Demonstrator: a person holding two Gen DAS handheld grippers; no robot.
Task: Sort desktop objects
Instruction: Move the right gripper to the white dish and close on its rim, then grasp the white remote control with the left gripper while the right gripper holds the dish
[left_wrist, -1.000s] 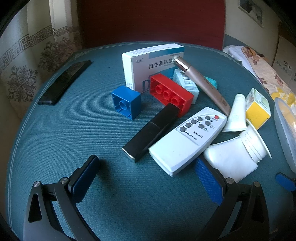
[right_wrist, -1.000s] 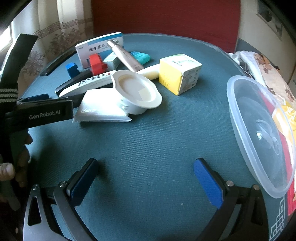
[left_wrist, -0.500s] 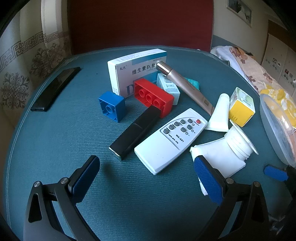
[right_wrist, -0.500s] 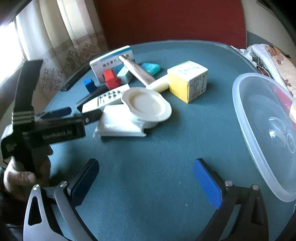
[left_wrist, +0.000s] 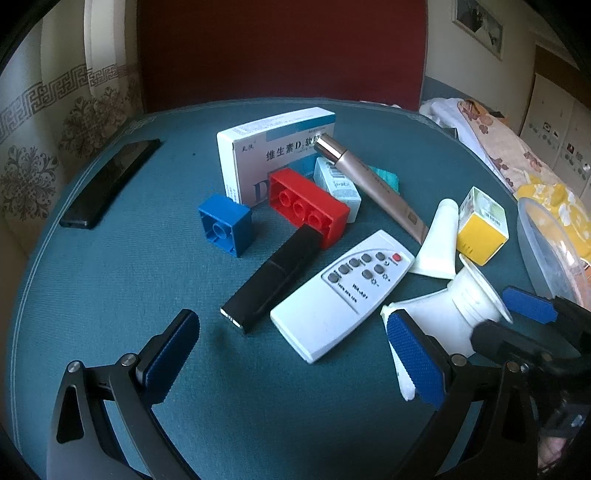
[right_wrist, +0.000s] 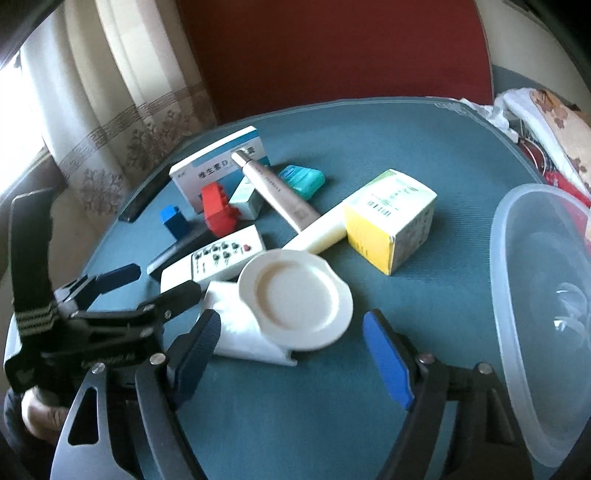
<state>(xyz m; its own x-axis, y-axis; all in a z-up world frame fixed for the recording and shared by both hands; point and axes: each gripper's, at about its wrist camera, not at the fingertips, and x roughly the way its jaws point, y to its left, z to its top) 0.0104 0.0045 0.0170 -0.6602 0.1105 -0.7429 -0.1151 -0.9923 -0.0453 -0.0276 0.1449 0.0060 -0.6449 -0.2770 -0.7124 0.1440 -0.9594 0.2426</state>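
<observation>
Two toy bricks: one red (left_wrist: 309, 206), one blue (left_wrist: 225, 224)

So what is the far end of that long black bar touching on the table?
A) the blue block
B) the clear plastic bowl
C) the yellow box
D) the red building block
D: in the left wrist view the black bar runs up from beside the white remote and its far end butts against the red building block.

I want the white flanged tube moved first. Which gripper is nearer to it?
Right. The right gripper has its closing jaws either side of the white flanged tube; the left gripper faces the remote beside it.
</observation>
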